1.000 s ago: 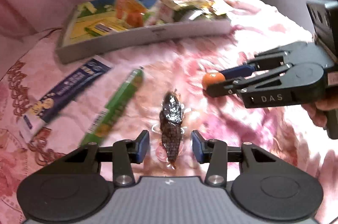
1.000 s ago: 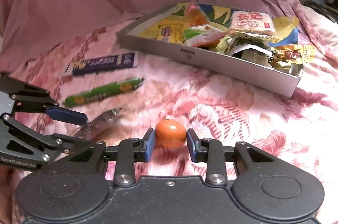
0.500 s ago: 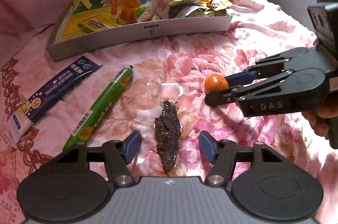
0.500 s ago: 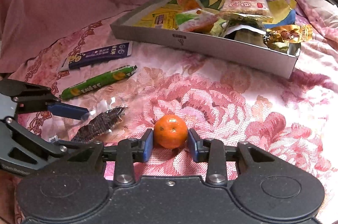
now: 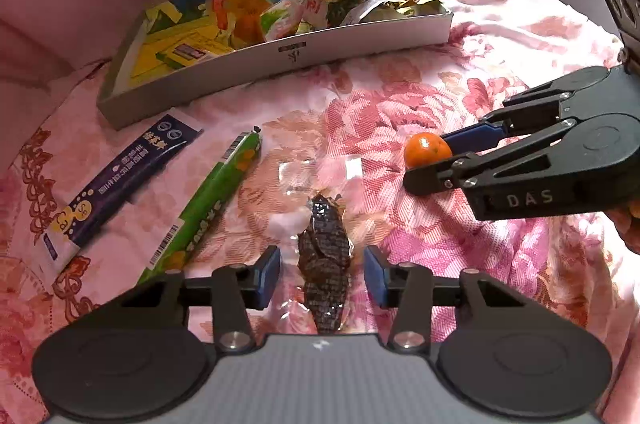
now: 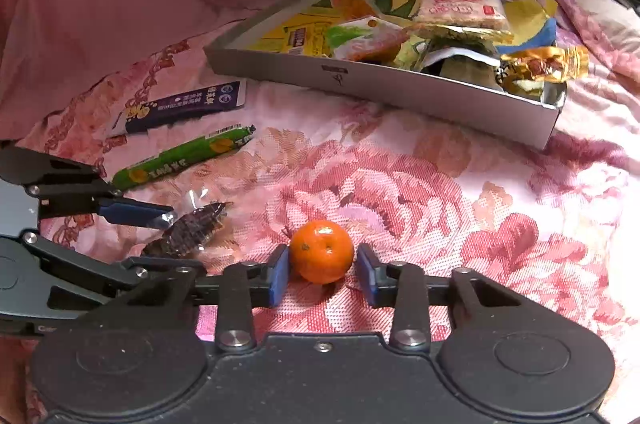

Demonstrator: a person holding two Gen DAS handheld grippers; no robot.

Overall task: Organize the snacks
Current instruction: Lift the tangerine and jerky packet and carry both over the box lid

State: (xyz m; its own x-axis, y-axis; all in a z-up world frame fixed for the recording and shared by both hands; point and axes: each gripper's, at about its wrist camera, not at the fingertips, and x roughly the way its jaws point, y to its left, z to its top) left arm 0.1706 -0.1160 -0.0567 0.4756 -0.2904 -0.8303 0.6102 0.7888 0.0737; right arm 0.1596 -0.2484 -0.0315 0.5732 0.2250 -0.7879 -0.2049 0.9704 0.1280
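While the left gripper [image 5: 322, 275] jaws, just closing, straddle the dark packet [image 5: 325, 266], its length toward twelve o'clock, contact seems absent.

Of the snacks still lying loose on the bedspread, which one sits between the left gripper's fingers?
The dark snack in clear wrap, between the left gripper's open fingers. The green stick and purple packet lie off to its side; the small orange is at the right gripper.
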